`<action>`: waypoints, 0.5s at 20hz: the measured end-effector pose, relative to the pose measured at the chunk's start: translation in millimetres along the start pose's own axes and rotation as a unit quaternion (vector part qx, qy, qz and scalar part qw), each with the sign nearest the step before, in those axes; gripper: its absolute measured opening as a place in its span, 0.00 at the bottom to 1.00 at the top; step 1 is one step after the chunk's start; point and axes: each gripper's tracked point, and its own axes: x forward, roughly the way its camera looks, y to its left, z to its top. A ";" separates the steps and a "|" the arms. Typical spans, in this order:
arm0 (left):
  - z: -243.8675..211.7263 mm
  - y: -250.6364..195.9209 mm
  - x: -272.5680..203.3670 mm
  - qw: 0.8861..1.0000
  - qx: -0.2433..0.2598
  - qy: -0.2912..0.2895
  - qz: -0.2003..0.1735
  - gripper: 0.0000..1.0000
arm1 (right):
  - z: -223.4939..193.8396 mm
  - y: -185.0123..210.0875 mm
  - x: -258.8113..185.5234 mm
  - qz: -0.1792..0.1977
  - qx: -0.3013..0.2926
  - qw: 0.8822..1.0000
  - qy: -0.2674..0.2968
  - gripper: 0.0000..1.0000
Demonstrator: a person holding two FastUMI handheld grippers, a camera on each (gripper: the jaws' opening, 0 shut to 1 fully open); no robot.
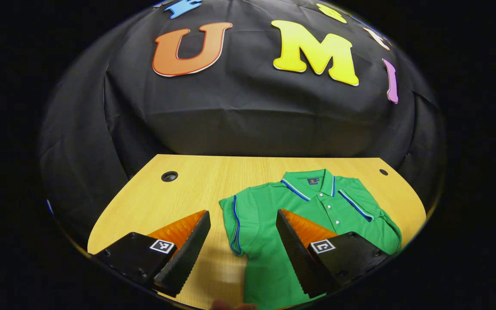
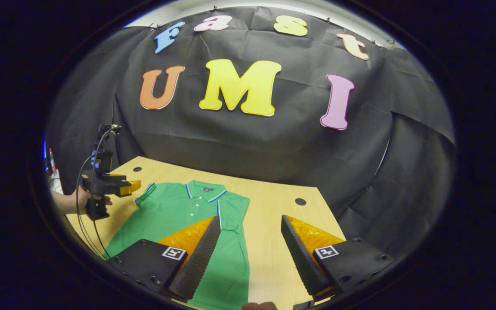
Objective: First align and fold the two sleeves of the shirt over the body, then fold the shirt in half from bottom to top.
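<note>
Green polo shirt [image 1: 317, 215] lies flat on the wood-grain table [image 1: 187, 189], both sleeves already tucked in; left gripper [image 1: 243, 217] and right gripper [image 2: 250, 224] hover spread wide, ridged fingers empty.

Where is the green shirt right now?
The green shirt lies flat on the wooden table, collar toward the black cloth wall. In the left gripper view it sits right of centre, beneath the open left gripper.
</note>
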 end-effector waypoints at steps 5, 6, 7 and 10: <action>-19.0 11.8 36.9 1.000 0.016 0.017 0.020 0.99 | -23.9 3.5 3.6 0.009 -0.006 0.999 0.030 0.92; -24.0 14.7 42.7 0.999 0.015 0.020 0.023 0.98 | -24.5 3.7 4.7 0.010 -0.002 0.999 0.033 0.89; -30.7 14.9 48.5 0.999 0.013 0.027 0.020 0.98 | -25.7 4.7 8.6 0.011 0.001 0.999 0.036 0.92; -45.7 19.8 59.6 0.998 0.022 0.049 0.023 0.96 | -25.2 10.0 17.8 0.017 0.005 0.999 0.041 0.89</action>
